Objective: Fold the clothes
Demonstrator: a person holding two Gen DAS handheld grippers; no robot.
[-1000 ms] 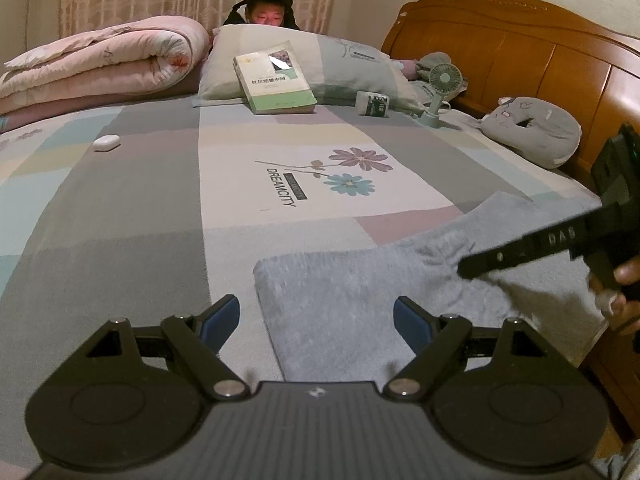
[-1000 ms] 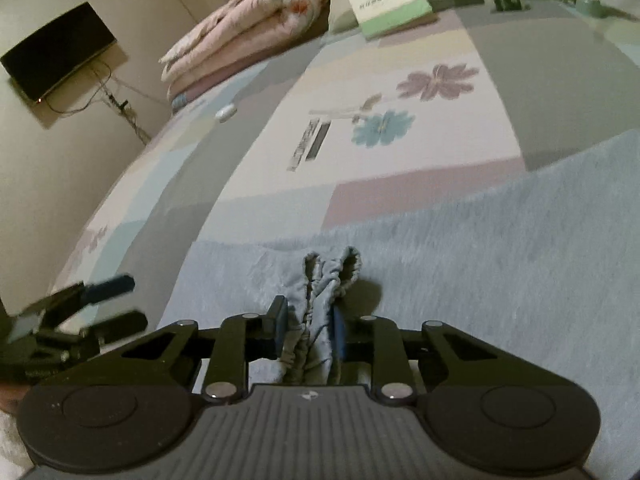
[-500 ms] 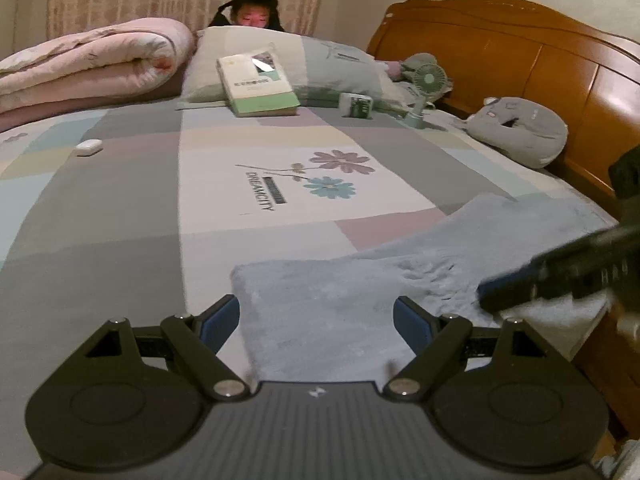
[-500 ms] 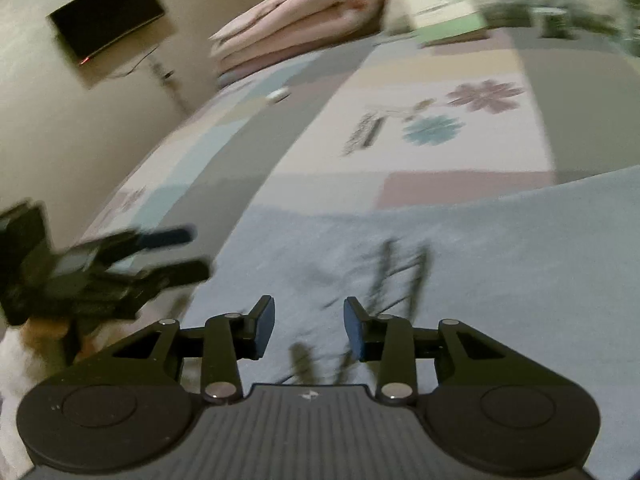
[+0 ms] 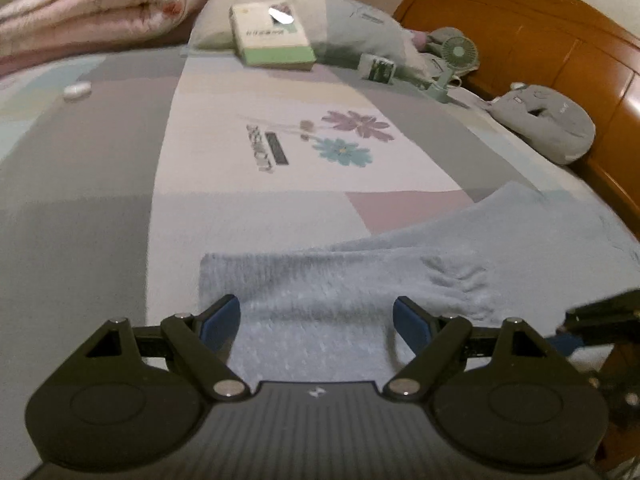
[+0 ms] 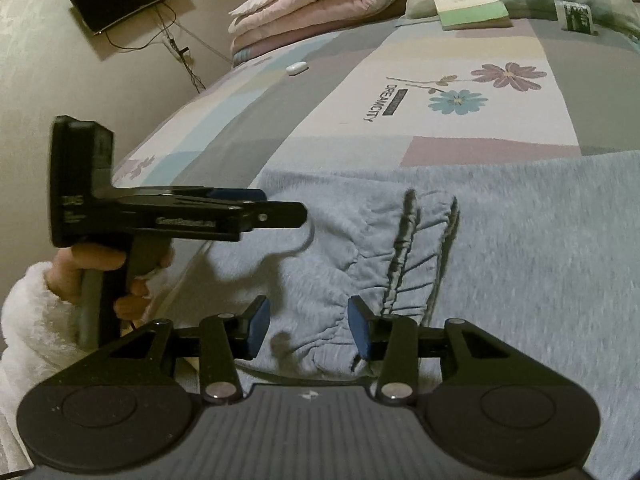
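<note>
A light grey-blue fleece garment (image 5: 360,280) lies flat on the near part of the bed; its gathered elastic waistband (image 6: 412,248) shows in the right wrist view. My left gripper (image 5: 316,320) is open and empty just above the garment's near left corner. My right gripper (image 6: 308,326) is open and empty over the waistband's near end. The left gripper (image 6: 280,210) also shows from the side in the right wrist view, hovering over the garment's left edge. The right gripper's tip (image 5: 592,320) shows at the right edge of the left wrist view.
A patchwork bedsheet (image 5: 260,208) with a flower print covers the bed. Behind lie a rolled pink quilt (image 5: 92,12), a pillow with a book (image 5: 268,36), a small box (image 5: 376,68), a green fan (image 5: 452,60), a grey neck pillow (image 5: 548,124) and a small white object (image 5: 76,90). A wooden headboard (image 5: 560,52) runs along the right.
My right gripper has let go of the waistband, opened and pulled back. My left gripper has dropped closer to the garment's near left corner.
</note>
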